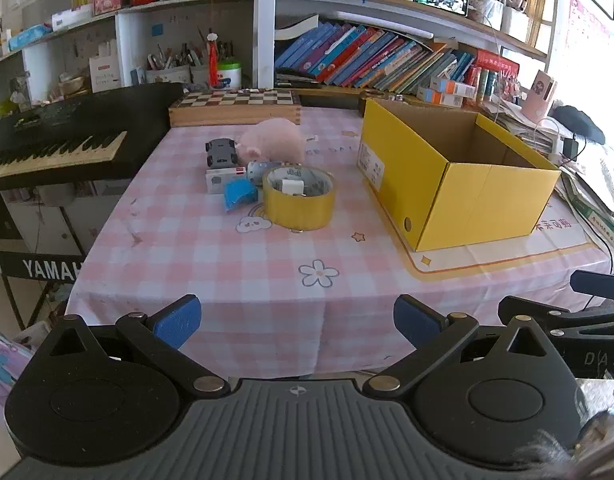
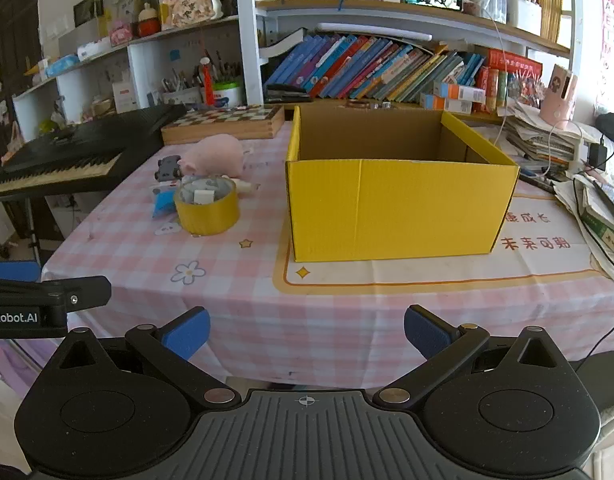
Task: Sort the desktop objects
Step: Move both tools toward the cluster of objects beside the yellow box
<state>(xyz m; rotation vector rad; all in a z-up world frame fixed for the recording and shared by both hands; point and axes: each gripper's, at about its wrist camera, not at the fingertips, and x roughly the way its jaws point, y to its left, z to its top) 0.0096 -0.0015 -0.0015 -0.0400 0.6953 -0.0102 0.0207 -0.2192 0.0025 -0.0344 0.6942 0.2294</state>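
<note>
A pile of small objects lies on the pink checked tablecloth (image 1: 211,264): a yellow tape roll (image 1: 299,199) with a small white item inside, a blue packet (image 1: 239,195), a white box (image 1: 221,180), a grey toy car (image 1: 221,153) and a pink plush pig (image 1: 275,139). An open yellow cardboard box (image 1: 459,184) stands to their right, empty as far as I see. My left gripper (image 1: 297,322) hovers open at the table's near edge, well short of the pile. In the right wrist view the tape roll (image 2: 207,210), the pig (image 2: 217,156) and the box (image 2: 399,208) show, with my right gripper (image 2: 307,334) open and empty.
A wooden chessboard case (image 1: 235,108) lies behind the pile. A black Yamaha keyboard (image 1: 55,148) stands off the table's left side. Bookshelves (image 1: 371,60) fill the back. Stacked papers and cables (image 2: 579,184) crowd the table's right edge.
</note>
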